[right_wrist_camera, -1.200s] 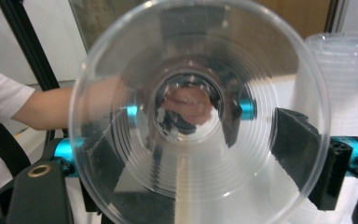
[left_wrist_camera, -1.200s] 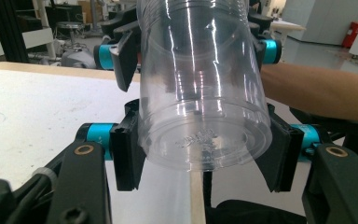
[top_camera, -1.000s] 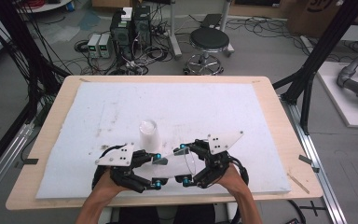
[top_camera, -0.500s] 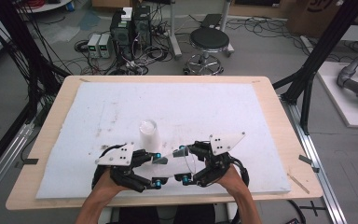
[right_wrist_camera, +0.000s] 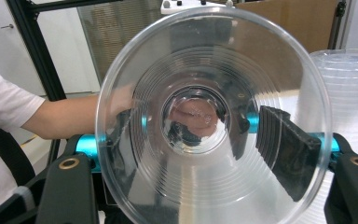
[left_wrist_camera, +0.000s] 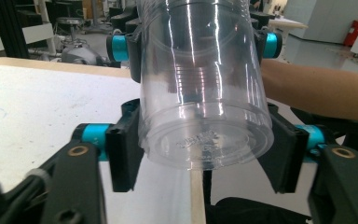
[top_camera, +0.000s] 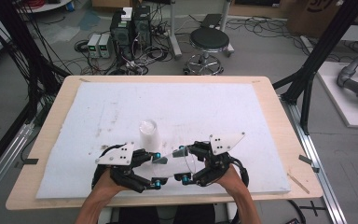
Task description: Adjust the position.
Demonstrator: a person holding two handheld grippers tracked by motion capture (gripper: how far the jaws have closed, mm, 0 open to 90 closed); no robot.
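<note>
Both grippers clamp one clear plastic cup lying sideways above the worktop: left gripper at its base, right gripper near the rim. Pull straight apart, gently, without crushing it; the cup stack stands just behind.

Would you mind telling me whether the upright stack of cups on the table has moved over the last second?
No. The cup stack stands at the same spot on the white mat, just beyond the left gripper.

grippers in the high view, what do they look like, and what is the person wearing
Both the left gripper and the right gripper are black two-jaw tools with turquoise metal pivots, brass-coloured screw holes and a grey three-cornered plate on top, drilled with small dark holes. Black cables trail from each. The forearms are bare; a white short sleeve shows.
</note>
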